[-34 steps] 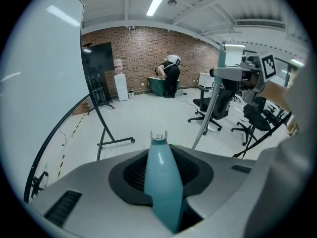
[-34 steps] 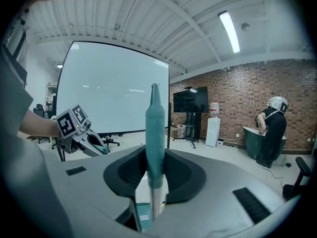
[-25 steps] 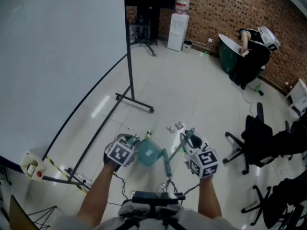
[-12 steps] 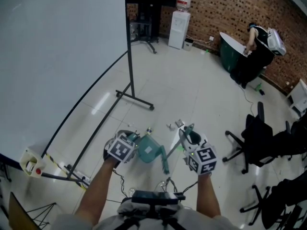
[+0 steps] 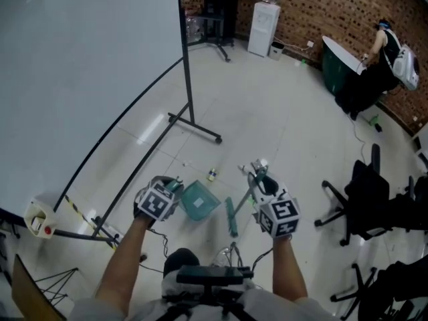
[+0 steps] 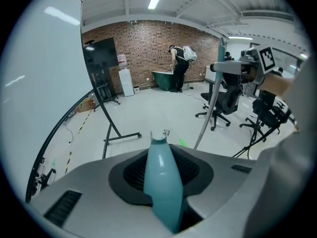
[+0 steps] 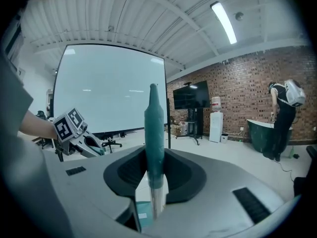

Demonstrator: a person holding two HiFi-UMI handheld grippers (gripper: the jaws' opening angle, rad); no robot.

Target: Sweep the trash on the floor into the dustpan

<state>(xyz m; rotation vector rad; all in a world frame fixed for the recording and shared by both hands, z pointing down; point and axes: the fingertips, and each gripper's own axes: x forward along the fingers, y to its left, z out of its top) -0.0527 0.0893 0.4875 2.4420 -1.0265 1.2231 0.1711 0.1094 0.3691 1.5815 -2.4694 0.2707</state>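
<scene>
Dustpan (image 5: 199,200) shows at lower centre; we clamp it in the left gripper (image 5: 172,187) and the broom (image 5: 231,218) in the right gripper (image 5: 263,181); trash (image 5: 212,174) lies on the floor (image 5: 267,105) just above.

Floor trash (image 5: 212,174) beyond the dustpan (image 5: 199,200): too small for identification.

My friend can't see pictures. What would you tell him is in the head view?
Seen from above, the left gripper holds a teal dustpan and the right gripper holds a broom, over a white floor. Bits of trash lie just beyond them.
</scene>
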